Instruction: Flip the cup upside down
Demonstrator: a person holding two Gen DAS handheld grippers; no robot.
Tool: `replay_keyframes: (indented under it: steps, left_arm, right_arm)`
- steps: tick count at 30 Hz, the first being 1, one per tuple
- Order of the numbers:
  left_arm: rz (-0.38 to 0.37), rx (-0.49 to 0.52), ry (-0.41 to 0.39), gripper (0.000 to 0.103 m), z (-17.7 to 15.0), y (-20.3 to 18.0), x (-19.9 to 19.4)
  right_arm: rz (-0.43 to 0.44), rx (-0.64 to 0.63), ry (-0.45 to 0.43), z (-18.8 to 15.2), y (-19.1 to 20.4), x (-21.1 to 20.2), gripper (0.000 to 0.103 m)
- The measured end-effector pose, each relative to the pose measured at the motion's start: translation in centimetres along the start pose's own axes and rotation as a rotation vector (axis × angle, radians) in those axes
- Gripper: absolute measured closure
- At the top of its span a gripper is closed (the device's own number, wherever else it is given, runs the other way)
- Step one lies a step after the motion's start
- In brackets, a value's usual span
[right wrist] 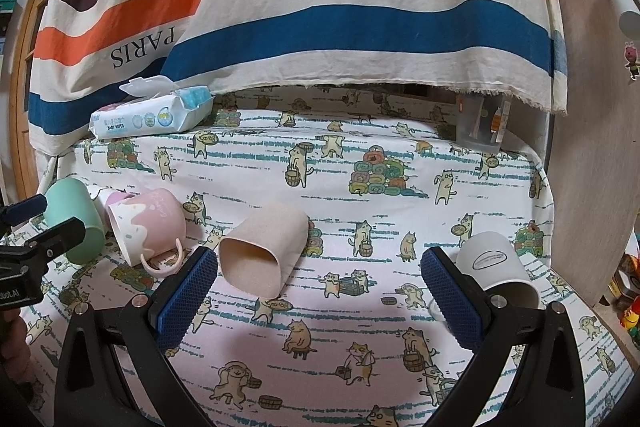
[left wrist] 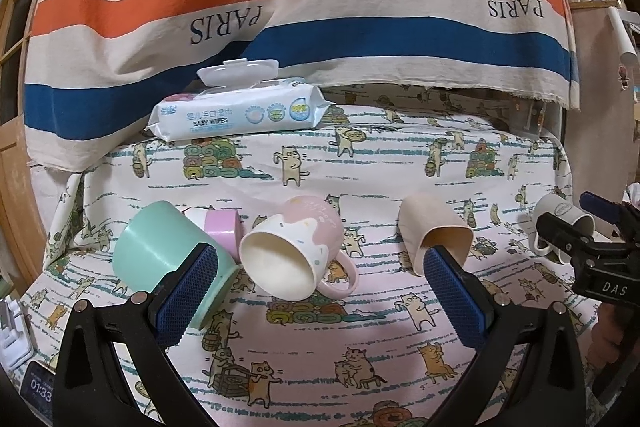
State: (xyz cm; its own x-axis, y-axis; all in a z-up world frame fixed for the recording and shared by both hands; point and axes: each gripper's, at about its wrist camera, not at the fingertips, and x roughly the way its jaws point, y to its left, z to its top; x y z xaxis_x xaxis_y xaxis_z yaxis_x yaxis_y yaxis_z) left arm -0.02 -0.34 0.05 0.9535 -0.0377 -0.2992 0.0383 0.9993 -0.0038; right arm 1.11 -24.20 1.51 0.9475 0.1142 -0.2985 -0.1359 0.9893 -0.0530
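Five cups lie on their sides on the surface (right wrist: 360,155) | none inverted | left tool (left wrist: 320,291) spread wide, empty, facing pink mug (left wrist: 294,247) | right tool (right wrist: 320,291) likewise, nearest beige cup (right wrist: 260,251) | target probably undecided | flip pending

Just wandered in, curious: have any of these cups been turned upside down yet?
None yet. The green cup, pink mug, beige cup and white cup all lie on their sides. Both tongs, left and right, are open and empty, so every flip remains.
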Motion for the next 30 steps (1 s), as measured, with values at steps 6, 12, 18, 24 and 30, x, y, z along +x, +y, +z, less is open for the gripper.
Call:
replay_keyframes:
  steps: [6, 12, 18, 24, 30]
  left_arm:
    - [-0.033, 0.024, -0.002, 0.001, -0.1, -0.6, -0.2]
    - [-0.024, 0.012, 0.019, 0.001, 0.0, -0.2, 0.1]
    - [-0.039, -0.005, 0.000, 0.001, 2.1, -0.1, -0.7]
    - [-0.034, 0.006, -0.043, 0.001, 6.1, -0.3, -1.0]
    - [-0.031, -0.036, 0.024, 0.001, 9.3, 0.6, 1.4]
  right_arm:
    - [-0.005, 0.002, -0.001, -0.1, 0.0, 0.1, 0.001]
    - [-0.003, 0.004, -0.007, -0.1, 0.0, 0.0, 0.001]
    - [0.009, 0.002, -0.001, -0.1, 0.1, 0.1, 0.001]
    - [0.032, 0.055, 0.037, 1.7, -0.7, 0.1, 0.001]
    - [0.088, 0.152, 0.224, 7.2, -1.0, 1.9, 0.001]
